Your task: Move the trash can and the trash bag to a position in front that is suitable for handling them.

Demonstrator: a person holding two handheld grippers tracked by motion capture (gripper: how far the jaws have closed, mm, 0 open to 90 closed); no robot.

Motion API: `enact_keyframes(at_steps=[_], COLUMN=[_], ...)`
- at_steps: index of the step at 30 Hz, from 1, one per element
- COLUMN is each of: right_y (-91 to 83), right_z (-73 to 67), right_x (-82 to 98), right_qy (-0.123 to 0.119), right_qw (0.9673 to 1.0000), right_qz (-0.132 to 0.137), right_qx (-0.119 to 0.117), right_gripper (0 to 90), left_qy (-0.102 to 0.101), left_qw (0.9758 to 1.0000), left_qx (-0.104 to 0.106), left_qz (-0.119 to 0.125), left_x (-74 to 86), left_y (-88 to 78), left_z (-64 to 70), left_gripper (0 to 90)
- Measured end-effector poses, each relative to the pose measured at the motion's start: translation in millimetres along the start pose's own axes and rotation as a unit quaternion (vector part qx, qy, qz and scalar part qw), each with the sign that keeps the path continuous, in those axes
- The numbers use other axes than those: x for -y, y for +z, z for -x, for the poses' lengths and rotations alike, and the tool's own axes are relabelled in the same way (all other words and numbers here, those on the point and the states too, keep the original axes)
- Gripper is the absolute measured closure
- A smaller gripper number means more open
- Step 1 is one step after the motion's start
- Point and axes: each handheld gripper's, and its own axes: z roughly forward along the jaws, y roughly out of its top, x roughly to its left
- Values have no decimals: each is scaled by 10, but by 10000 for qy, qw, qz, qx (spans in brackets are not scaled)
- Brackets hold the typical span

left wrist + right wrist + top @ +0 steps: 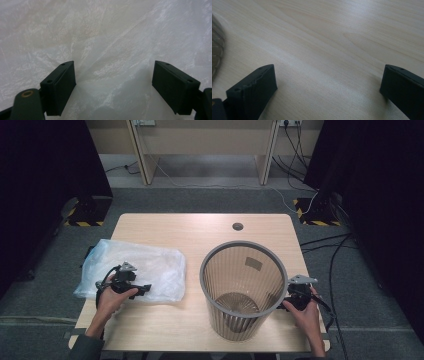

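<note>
Your left gripper (142, 289) sits over the plastic bag (150, 265), which lies flat and crumpled at the left of the worktop (200, 227). In the left gripper view its fingers (61, 85) stand wide apart with the bag (112, 45) spread beneath them, nothing pinched. What the bag holds, if anything, you cannot tell through the cloudy film.

The bin (243, 290) stands upright right of the middle, well apart from the bag; its ribbed see-through wall shows a bare bottom and a small label inside.

Your right gripper (285, 304) rests just beside the bin's right side. Its fingers (257, 85) are spread wide over bare worktop (324, 45), the bin's edge (217, 47) at the left.
</note>
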Motion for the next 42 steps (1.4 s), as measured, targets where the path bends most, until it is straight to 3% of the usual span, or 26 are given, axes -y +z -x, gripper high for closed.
enact_keyframes(at_steps=[2,5,11,14,18,20,25,30,34,39,42], right_y=[0,1,-13,-69,-152,-203,-210,-263,-315,-396,-453], right_z=[-2,-1,-17,-50,-126,-160,-190,-227,-282,-399,-455], right_x=[0,1,8,37,102,139,185,167,162,169,182], right_qy=[13,-4,21,-61,-88,-40,-46,-96,-68,-130,-138], right_qw=[10000,10000,10000,9997,9998,9997,9998,9997,9996,9993,9992], right_qz=[-4,2,36,183,156,193,166,200,239,277,304], right_qx=[1,7,-3,-128,-86,-119,-108,-118,-135,-220,-233], right_gripper=[6,6,49,182,161,160,159,167,167,175,180], left_qy=[-90,-69,-73,-21,142,226,192,182,64,251,273], left_qw=[9999,10000,9993,9977,9953,9955,9954,9923,9886,9840,9787], left_qx=[-43,-60,-74,-34,89,123,380,628,1002,1225,1443], left_qz=[47,24,348,674,951,909,855,1049,1125,1265,1432], left_x=[42,95,81,-31,-127,-159,-205,-254,-266,-290,-304], left_y=[-25,-75,-131,-215,-281,-259,-167,-171,-182,-212,-197], left_z=[-60,-129,-54,83,304,433,560,713,853,1083,1202], left_gripper=[188,188,198,187,174,181,180,180,180,180,181])
